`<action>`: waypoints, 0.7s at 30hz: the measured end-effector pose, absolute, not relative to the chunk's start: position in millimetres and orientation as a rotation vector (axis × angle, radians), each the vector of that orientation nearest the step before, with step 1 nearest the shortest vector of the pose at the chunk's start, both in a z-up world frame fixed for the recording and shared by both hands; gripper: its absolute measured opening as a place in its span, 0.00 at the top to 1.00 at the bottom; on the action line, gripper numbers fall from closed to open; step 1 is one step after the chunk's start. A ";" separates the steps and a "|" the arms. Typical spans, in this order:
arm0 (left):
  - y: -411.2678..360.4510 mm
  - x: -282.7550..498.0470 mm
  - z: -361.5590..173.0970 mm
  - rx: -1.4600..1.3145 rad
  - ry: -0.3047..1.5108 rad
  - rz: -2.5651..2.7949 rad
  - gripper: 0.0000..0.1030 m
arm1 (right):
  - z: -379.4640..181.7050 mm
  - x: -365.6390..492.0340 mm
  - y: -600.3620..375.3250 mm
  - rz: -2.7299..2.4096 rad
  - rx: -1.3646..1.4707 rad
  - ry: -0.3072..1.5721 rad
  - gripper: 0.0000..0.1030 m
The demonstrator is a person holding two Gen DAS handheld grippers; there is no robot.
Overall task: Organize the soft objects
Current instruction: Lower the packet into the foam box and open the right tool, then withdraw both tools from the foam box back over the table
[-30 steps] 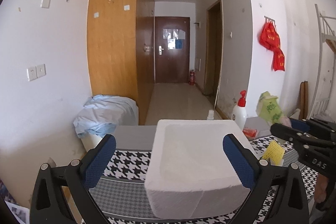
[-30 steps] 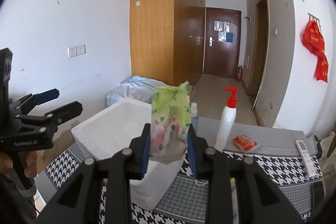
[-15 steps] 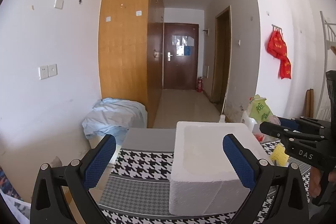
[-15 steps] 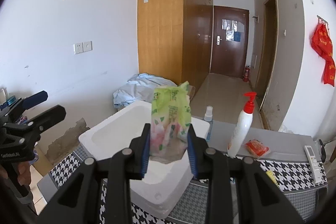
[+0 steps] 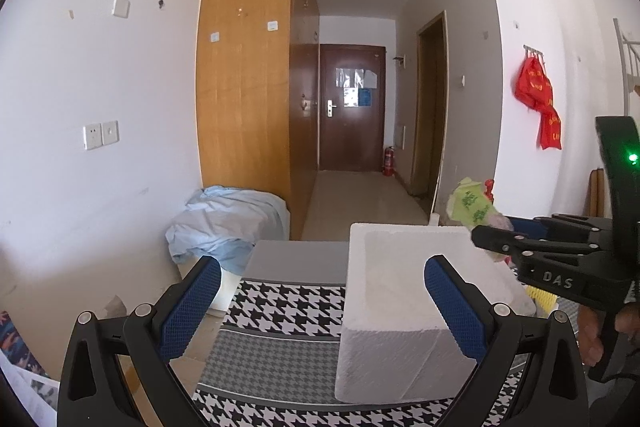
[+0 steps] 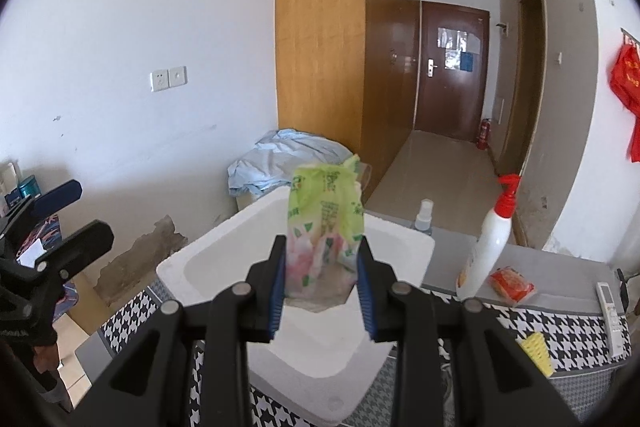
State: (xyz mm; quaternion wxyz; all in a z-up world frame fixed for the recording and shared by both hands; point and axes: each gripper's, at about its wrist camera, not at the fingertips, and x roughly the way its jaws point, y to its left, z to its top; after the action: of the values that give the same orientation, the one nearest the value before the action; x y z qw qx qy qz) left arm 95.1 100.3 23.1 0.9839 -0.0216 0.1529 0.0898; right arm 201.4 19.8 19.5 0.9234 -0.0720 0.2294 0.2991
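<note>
White spray bottle [image 6: 489, 250] – red packet [image 6: 513, 285] beside – right of foam box [image 6: 224, 259].

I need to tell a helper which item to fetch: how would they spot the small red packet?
Find the white foam box on the houndstooth table. Right of it stands a white pump bottle; the red packet lies flat at its base, the only red-orange wrapped thing there.

From my right gripper [image 6: 322, 289] the white foam box [image 6: 224, 251] lies open-topped just below. To its right a spray bottle [image 6: 486, 247], small bottle [image 6: 423, 214] and red packet [image 6: 513, 285] crowd the counter [image 6: 568, 323]. My left gripper [image 5: 322, 303] faces bare houndstooth cloth beside the box.
</note>
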 end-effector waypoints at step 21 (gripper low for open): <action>97.5 90.3 20.0 -0.053 0.314 0.162 0.01 | 18.9 193.1 7.5 0.614 -0.126 0.477 0.19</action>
State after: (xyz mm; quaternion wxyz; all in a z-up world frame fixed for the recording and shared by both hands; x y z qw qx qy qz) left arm 90.3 97.5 20.0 0.9841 -0.0263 0.1560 0.0804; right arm 193.1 7.5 18.9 0.9234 -0.0613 0.2326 0.2991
